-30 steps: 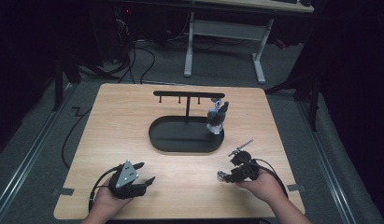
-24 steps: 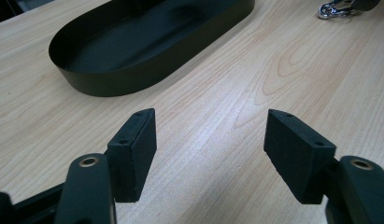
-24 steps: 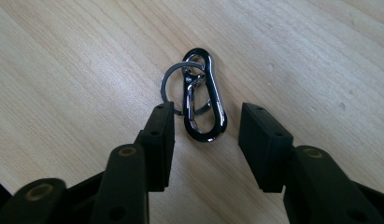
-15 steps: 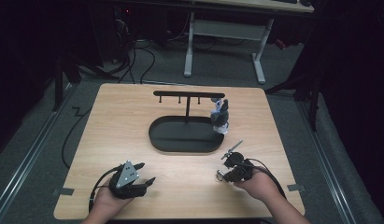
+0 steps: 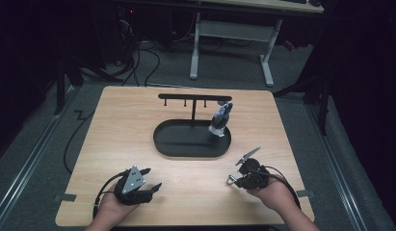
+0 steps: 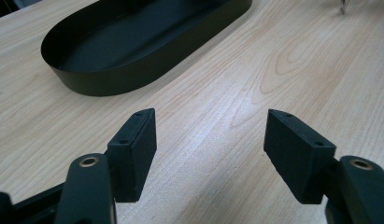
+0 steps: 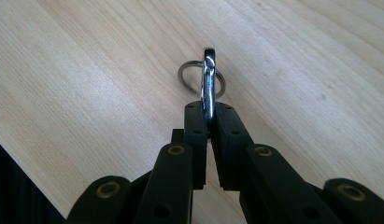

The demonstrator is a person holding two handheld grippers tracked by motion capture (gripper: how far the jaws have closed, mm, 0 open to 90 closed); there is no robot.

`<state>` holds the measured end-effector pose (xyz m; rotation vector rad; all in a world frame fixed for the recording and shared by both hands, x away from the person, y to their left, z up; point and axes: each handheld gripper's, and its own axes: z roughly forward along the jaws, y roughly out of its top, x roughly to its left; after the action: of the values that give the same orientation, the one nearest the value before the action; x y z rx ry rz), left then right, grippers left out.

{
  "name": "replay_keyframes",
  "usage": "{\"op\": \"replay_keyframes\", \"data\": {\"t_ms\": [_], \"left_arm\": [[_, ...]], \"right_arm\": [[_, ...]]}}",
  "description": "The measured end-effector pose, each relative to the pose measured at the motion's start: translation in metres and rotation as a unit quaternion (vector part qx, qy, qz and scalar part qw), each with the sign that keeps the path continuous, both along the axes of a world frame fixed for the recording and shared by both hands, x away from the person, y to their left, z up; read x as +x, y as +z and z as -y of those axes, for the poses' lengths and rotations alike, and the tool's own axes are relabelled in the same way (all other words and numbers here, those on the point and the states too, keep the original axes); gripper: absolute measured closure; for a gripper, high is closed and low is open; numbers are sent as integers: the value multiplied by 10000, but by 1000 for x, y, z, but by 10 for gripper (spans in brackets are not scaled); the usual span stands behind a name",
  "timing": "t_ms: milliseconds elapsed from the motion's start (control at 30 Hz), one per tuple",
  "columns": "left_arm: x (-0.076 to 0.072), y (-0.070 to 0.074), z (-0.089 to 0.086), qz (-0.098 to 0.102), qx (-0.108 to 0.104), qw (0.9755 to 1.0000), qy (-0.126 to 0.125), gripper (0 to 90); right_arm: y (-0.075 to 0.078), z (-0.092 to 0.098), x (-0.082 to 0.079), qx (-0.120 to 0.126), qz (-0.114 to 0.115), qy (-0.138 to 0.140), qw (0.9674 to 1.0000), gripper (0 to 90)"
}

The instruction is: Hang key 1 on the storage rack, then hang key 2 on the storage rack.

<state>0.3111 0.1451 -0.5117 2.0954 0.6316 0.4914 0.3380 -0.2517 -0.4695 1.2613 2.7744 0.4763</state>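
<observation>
The right tool (image 7: 208,109) has just closed, pinching a metal key ring clip (image 7: 208,77); the left tool (image 6: 213,154) rests wide open, empty, on the tabletop (image 5: 113,130)

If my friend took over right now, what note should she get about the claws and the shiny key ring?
Right claw: has just been closing, now shut on the key ring, low over the table.
Left claw: open, holding nothing, near the black tray.
Stand: one small thing already hangs at its right end.
Done: ring picked up.
Left, probably: hang the ring on a free hook.
</observation>
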Motion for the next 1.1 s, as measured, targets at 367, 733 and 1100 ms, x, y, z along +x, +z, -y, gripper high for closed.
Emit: {"op": "replay_keyframes", "data": {"t_ms": [367,733,1100], "left_arm": [[-1,1,0,15,-9,10000,11,352],[-2,1,-2,27,5,10000,19,352],[-1,1,-1,54,-28,10000,8,352]], "right_arm": [[25,14,-3,55,303,-269,9992,852],[50,3,8,57,472,-213,9986,851],[53,-15,20,213,495,-214,9983,851]]}}
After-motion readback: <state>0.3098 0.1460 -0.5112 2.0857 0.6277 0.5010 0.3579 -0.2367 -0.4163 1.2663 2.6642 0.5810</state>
